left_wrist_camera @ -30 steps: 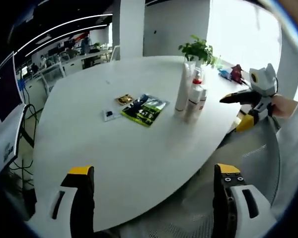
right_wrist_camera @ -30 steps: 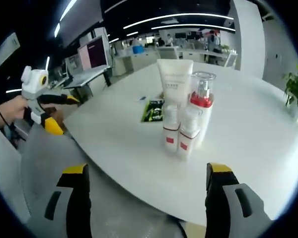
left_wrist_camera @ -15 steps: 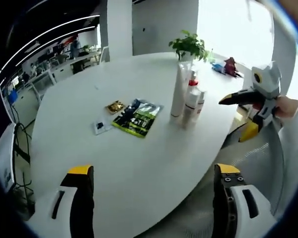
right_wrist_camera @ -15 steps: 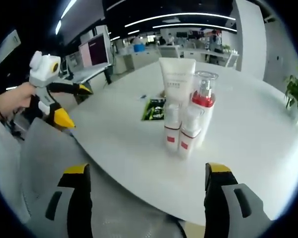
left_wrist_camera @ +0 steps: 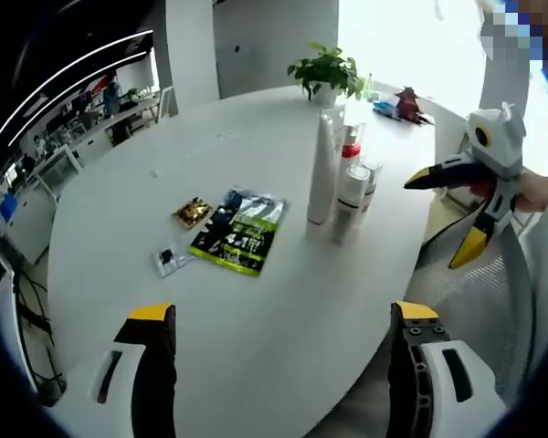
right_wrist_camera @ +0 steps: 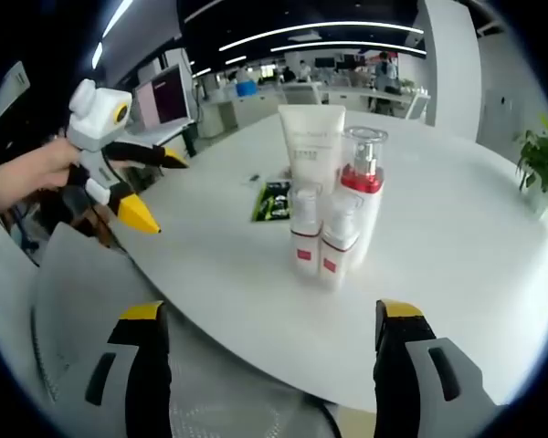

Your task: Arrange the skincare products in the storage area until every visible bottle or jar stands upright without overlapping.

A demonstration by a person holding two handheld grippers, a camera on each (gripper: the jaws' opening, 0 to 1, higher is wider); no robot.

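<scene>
A round white worktop carries a tight cluster of skincare products, all upright. The landmark is the tall white tube, standing on its cap. Touching it on one side is a clear pump bottle with a red collar. In the right gripper view, two small white bottles with red labels stand side by side just in front of the tube and the pump bottle, nearer the worktop edge. In the left gripper view the same cluster stands close to the worktop's edge.

A green and black sachet lies flat near the tube, with a small gold packet and a small clear packet just beyond it. A potted plant stands well beyond the tube, at the far edge.

The left gripper hangs over the worktop's near edge, jaws spread wide, holding nothing. The right gripper hovers off the worktop's edge facing the cluster, jaws likewise wide apart and empty.
</scene>
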